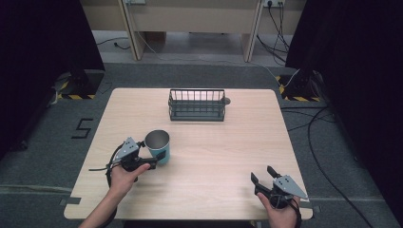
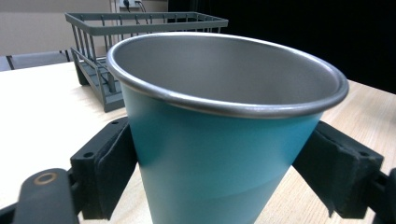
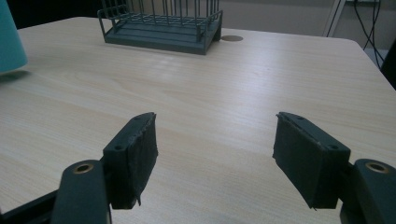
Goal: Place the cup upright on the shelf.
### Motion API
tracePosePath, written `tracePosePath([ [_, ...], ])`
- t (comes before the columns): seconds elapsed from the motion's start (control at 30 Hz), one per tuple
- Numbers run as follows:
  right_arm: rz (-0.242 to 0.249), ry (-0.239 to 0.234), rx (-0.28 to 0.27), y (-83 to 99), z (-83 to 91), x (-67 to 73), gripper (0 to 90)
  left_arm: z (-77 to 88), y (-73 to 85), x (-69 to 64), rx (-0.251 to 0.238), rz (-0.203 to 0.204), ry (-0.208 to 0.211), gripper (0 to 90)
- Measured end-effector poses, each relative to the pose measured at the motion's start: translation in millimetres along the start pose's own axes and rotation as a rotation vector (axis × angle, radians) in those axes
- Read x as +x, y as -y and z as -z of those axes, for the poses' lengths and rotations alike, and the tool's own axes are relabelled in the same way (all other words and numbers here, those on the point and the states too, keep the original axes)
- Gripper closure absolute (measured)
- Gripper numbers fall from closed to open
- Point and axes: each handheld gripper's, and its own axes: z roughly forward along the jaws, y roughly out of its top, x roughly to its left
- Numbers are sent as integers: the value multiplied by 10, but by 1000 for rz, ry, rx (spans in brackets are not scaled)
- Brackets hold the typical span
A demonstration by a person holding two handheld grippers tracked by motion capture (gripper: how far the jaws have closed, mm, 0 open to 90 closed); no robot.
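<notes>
1. Grey carpet (image 1: 199,76) surrounds a light wooden desk (image 1: 223,156); black curtains (image 1: 43,42) hang at both sides, and loose cables (image 1: 318,137) run across the floor off the desk's right edge.
2. A dark wire rack (image 1: 196,105) stands near the middle of the desk's far edge, with a small round grommet (image 1: 226,100) just beside its right end.
3. A cup (image 1: 158,146), teal outside with a bare metal rim and inside, is upright over the left half of the desk, between the rack and the near edge.
4. The left gripper (image 1: 153,160) is held by the person's left hand (image 1: 124,176) towards the near left corner. Its jaws sit one on each side of the cup.
5. In the left gripper view, both black pads (image 2: 114,168) press against the teal wall of the cup (image 2: 215,154), below the rim. The grip is closed on the cup.
6. That view also has the rack (image 2: 116,51) behind the cup.
7. Whether the cup's base touches the desk cannot be told.
8. The right gripper (image 1: 263,174) is held by the right hand (image 1: 281,213) at the near right corner, well apart from the cup.
9. In the right gripper view, its jaws stand wide apart with bare desk (image 3: 219,121) between them; nothing is held.
10. The same view places the rack (image 3: 161,28) ahead at the far edge and a sliver of the cup (image 3: 10,39) at the left margin.
</notes>
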Motion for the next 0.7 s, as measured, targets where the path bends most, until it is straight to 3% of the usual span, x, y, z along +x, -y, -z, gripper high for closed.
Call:
tracePosePath([
  [0.1, -19, -3, 4, 2, 2, 12, 309, 3, -30, 3, -10, 1, -3, 157],
  [0.17, 1, 2, 0, 0, 1, -1, 309, 0, -52, 6, -14, 1, -4, 158],
  [0.7, -3, -1, -2, 0, 2, -5, 310, -99, -201, 4, -35, 3, 5, 159],
])
